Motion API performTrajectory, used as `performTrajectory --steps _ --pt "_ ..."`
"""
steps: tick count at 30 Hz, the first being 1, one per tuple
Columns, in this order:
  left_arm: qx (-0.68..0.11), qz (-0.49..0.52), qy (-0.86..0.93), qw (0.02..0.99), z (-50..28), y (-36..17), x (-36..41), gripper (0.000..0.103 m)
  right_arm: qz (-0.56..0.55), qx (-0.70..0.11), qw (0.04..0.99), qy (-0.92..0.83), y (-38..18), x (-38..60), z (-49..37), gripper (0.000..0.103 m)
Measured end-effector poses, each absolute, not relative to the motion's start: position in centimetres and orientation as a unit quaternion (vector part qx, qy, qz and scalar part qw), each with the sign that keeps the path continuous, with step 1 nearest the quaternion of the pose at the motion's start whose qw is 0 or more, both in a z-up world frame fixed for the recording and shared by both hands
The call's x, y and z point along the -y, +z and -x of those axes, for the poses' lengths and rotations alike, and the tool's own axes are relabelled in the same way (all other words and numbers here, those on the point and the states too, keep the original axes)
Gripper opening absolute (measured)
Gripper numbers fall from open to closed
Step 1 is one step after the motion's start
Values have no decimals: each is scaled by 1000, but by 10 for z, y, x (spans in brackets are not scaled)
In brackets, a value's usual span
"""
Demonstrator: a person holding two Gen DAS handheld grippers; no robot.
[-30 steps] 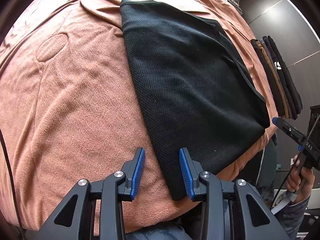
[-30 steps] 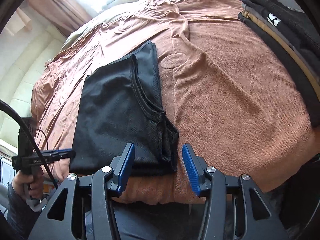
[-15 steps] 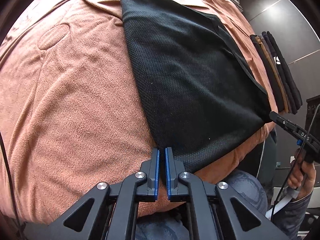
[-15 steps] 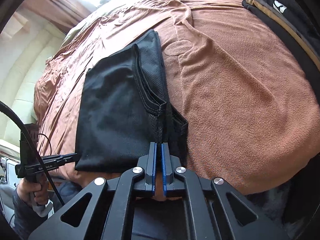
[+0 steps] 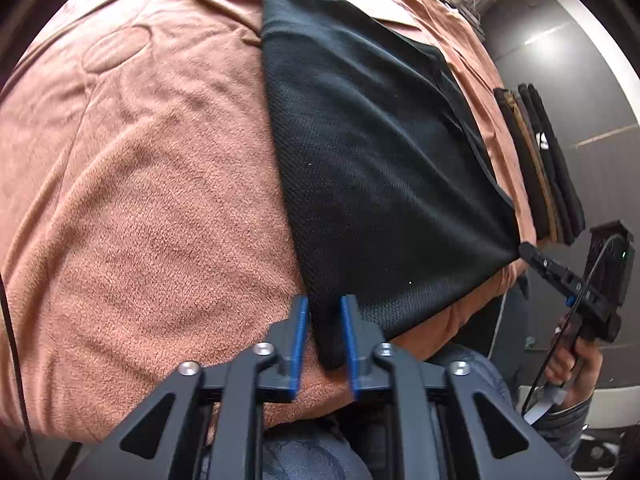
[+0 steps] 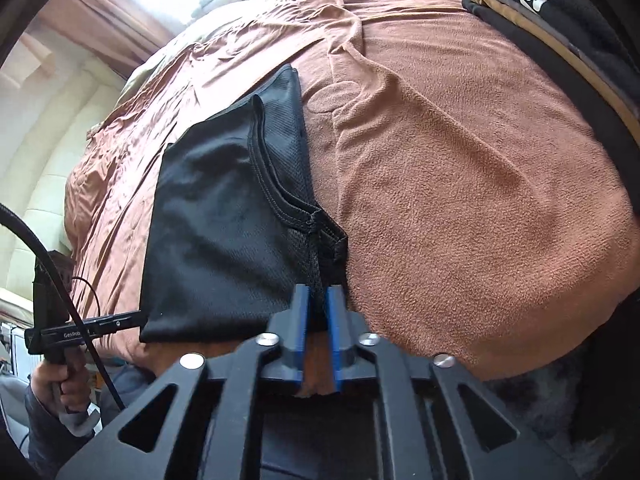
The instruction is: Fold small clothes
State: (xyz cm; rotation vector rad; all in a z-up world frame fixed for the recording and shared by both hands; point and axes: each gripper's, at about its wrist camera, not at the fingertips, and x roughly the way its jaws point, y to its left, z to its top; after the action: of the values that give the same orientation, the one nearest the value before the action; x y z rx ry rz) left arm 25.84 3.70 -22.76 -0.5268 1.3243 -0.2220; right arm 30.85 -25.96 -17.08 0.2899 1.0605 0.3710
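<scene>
A black mesh garment (image 5: 380, 160) lies folded flat on a brown blanket (image 5: 140, 200). My left gripper (image 5: 324, 320) is at its near left corner. The jaws are opening, and the corner lies loose between the blue pads. My right gripper (image 6: 318, 308) is at the near right corner of the garment (image 6: 216, 220), by the stitched hem. Its jaws are opening too, with a narrower gap and bunched fabric between the pads. Each wrist view shows the other gripper at the far corner: the right gripper (image 5: 528, 250) and the left gripper (image 6: 136, 316).
A stack of folded dark and tan clothes (image 6: 560, 20) sits on the blanket (image 6: 460, 160) to the right of the garment, also visible as the stack (image 5: 548, 168). The bed's edge is just under both grippers. A person's hand (image 5: 576, 360) and a trailing cable (image 6: 48, 264) show.
One second ago both grippers stood wide near the garment's corners. Half a second ago both were shut there. Now both pairs of jaws have parted a little, with fabric between them.
</scene>
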Motion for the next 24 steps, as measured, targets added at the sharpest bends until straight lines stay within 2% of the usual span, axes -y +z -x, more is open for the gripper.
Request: performTrajectory --steps 1,2,7,9,14,16,17,18,19,24 --pt "-605 251 -102 749 -258 -229 -40 24 -142 -497 838 177 -171 261 -308 54" --pt "-605 259 -101 746 -257 -231 -42 24 -145 -490 841 178 -171 263 -308 60" --pt "-601 307 -106 730 -258 -238 -49 24 -161 -495 833 189 -182 263 -317 60" --pt "-598 324 -106 725 -254 -239 -53 24 -164 -500 829 190 -188 262 -323 54" --pt "-593 342 -112 720 -246 -240 -51 24 -181 -525 811 185 -202 256 -332 30" --pt "-592 343 -113 720 -243 -240 -50 24 -182 -527 809 187 -203 252 -332 25" --pt "-591 343 -113 722 -243 -239 -49 18 -181 -528 808 187 -203 251 -331 20" --pt "-591 341 -110 723 -242 -239 -50 6 -182 -529 807 190 -202 249 -331 18" --pt "-590 342 -111 723 -242 -238 -51 6 -185 -529 805 192 -202 249 -330 14" --pt "-579 342 -115 731 -234 -227 -62 5 -184 -532 803 197 -199 243 -328 12"
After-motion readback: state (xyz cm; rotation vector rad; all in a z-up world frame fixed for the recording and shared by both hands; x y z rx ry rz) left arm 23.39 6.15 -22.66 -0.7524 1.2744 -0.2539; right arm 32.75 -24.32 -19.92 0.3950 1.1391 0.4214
